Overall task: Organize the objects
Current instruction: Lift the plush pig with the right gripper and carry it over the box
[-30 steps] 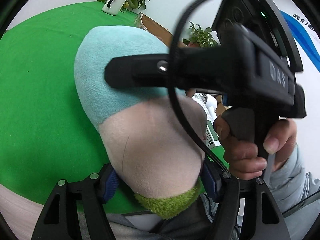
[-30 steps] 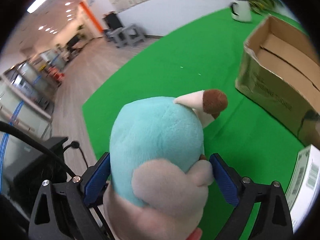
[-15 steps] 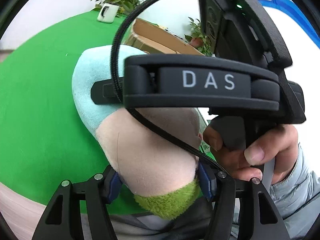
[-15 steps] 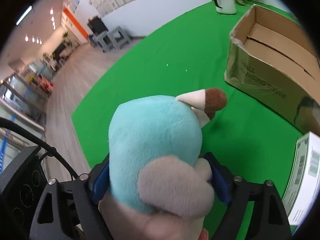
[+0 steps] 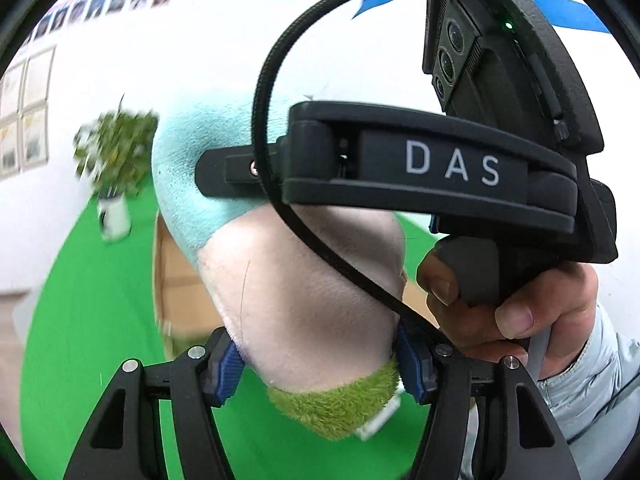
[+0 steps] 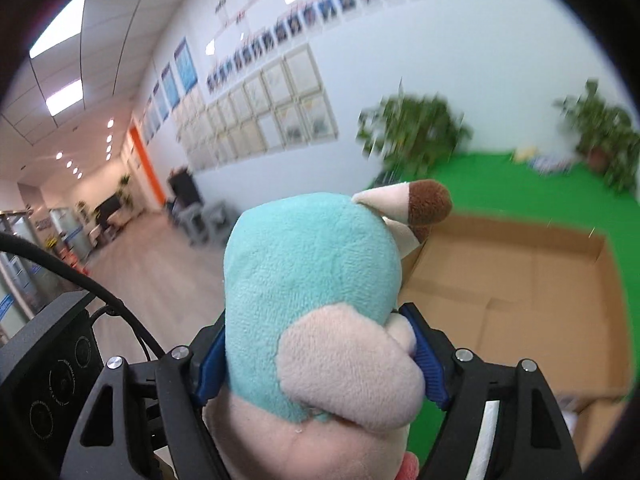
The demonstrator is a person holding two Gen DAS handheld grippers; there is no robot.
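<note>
A plush toy (image 5: 304, 280) with a teal top, beige belly and green foot fills both views. My left gripper (image 5: 320, 364) is shut on its beige lower body. My right gripper (image 6: 316, 356) is shut on its teal upper part (image 6: 312, 280), and its body crosses the left wrist view (image 5: 440, 168). The toy's beige and brown horn (image 6: 416, 204) points toward an open cardboard box (image 6: 520, 292) on the green mat (image 6: 500, 176). The toy is held up in the air beside the box.
Potted plants (image 6: 416, 136) stand at the mat's far edge by the white wall. A white mug-like pot (image 5: 114, 216) holds one plant. The person's hand (image 5: 508, 304) grips the right gripper's handle. An office corridor (image 6: 132, 248) lies to the left.
Both grippers have lifted the toy and swung it toward the cardboard box, tilting the views upward. The right gripper has closed on the toy.
</note>
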